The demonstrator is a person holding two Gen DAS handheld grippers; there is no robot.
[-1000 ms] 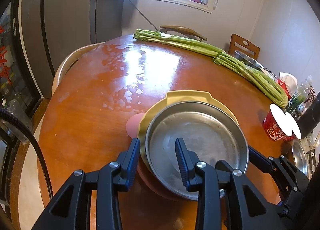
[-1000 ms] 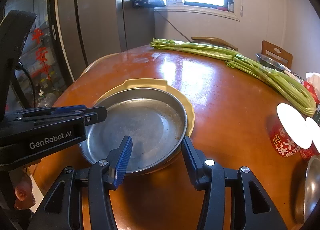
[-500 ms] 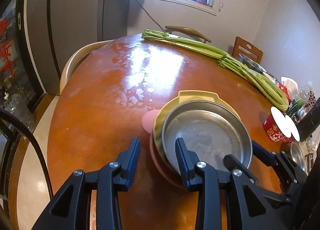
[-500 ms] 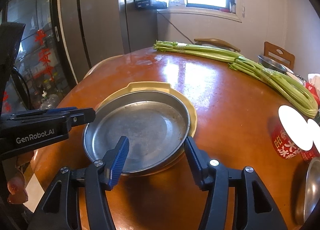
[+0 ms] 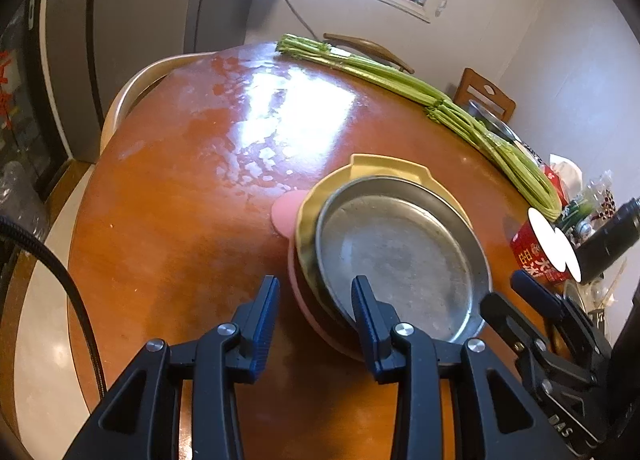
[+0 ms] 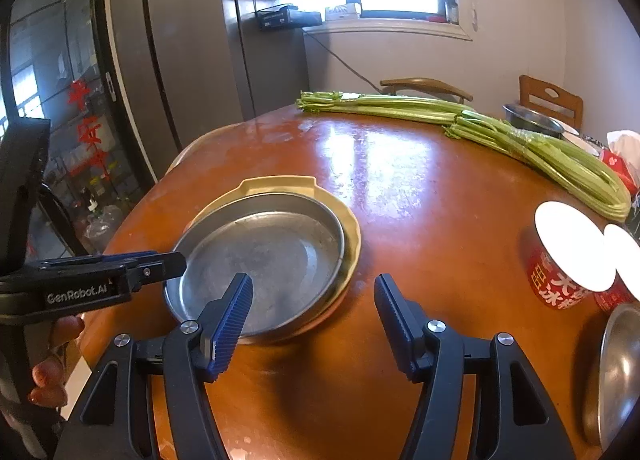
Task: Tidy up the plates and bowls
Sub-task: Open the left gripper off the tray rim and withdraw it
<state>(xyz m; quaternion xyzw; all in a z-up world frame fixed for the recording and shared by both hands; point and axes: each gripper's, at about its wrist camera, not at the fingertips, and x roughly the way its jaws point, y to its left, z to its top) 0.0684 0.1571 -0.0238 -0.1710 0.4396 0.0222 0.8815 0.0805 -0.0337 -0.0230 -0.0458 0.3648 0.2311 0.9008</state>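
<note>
**Stack of three, right jaws letting go**

Plates sit nested near the front of the round table (image 5: pixel 180 219): a steel plate (image 5: pixel 400 256) on a yellow plate (image 5: pixel 372 165) on a pink plate (image 5: pixel 284 211).

The right gripper (image 6: pixel 313 280) has just been opening its jaws. They stand well apart over the near edge of the stack, with nothing pressed between them. The left gripper (image 5: pixel 315 284) is drawn in to its narrowest, its tips at the stack's near-left rim. A gap shows between its pads, and I cannot tell whether they pinch the rim.

This looks like the release after stacking. To do it well, the right jaws should lift clear of the steel rim before swinging away, so that no pad catches and drags the top plate. The left gripper should steady the stack until then. Another steel dish (image 6: pixel 616 372) at the right edge seems the likely next pick.

"GenRobot.AI" is printed on the left gripper's side. A red can (image 6: pixel 560 280) carries white Chinese characters, too partial to read.
</note>
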